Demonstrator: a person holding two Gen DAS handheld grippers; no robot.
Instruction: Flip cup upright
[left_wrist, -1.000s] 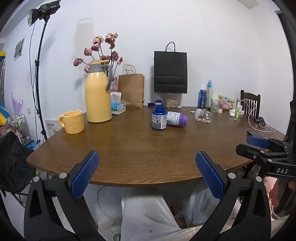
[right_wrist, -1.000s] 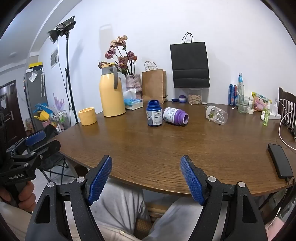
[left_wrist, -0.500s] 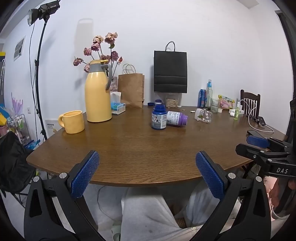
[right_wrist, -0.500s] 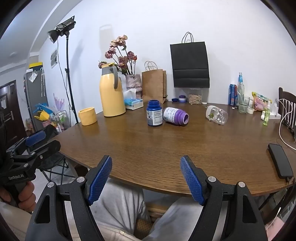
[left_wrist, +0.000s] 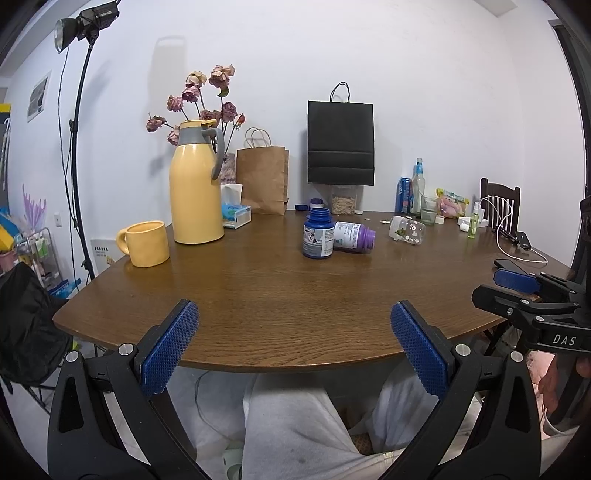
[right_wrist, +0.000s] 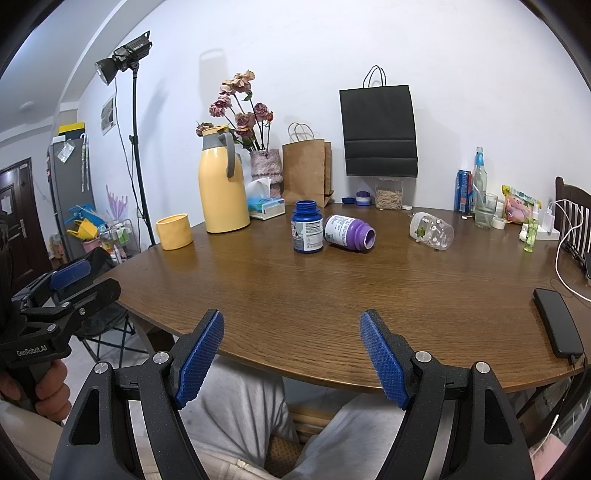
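Both tongs are held off the near edge of the table (left_wrist: 295, 295), over the person's lap, and carry nothing.

Left tongs (left_wrist: 291, 314): blue pads spread wide, nothing between them.

Right tongs (right_wrist: 291, 321): pads likewise spread wide and empty. In the left wrist view they show from the side at the right margin, level with the table edge.

The yellow cup (left_wrist: 144, 243) stands on the left part of the table, near its edge, just beside and in front of the yellow flask (left_wrist: 196, 184). Its handle points left in the left wrist view. Whether its mouth faces up or down cannot be told with certainty. It lies well apart from both tongs, ahead and to the left of the left tongs' left pad, and further left still of the right tongs.

Mid-table, a blue bottle (left_wrist: 317, 234) stands upright, touching a purple bottle (left_wrist: 354, 238) lying on its side. A clear jar (left_wrist: 408, 229) lies on its side further right.
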